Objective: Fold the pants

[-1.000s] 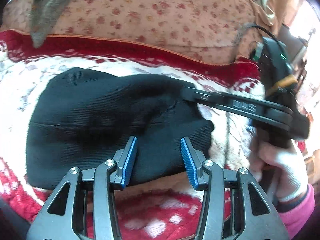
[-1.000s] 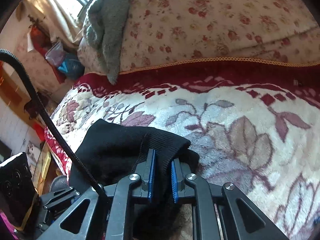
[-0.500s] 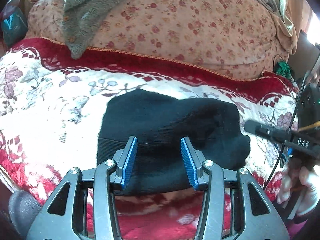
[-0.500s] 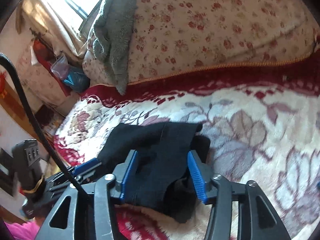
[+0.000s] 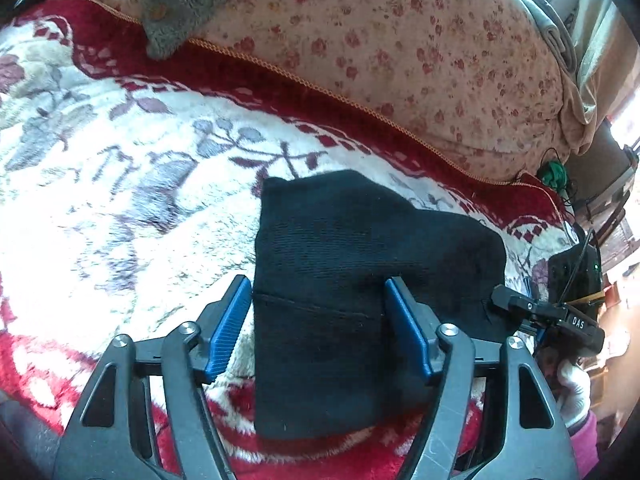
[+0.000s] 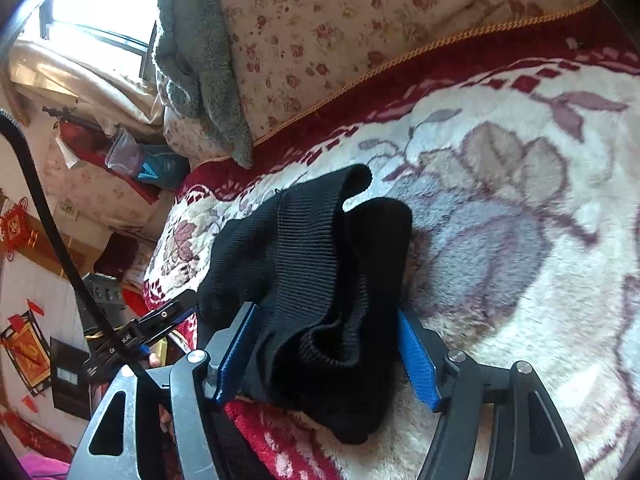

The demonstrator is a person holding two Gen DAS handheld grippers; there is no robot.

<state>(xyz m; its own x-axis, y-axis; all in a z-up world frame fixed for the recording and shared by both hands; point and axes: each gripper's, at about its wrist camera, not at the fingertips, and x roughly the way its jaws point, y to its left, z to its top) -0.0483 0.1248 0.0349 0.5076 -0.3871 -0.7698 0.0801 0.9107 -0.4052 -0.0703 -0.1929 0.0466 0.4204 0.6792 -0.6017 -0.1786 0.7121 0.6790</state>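
The black pants (image 5: 360, 280) lie folded in a small pile on the flowery blanket (image 5: 120, 200), in the lower middle of both views. The left tool (image 5: 318, 320) is wide open, with its blue pads on either side of the pants, and it grips nothing. The right tool (image 6: 326, 354) is wide open too. The ribbed waistband (image 6: 312, 240) sits bunched up between its pads, but they do not squeeze it. A gray towel (image 6: 200, 60) hangs over the flowered cushion (image 6: 320, 20) at the top of the frame.
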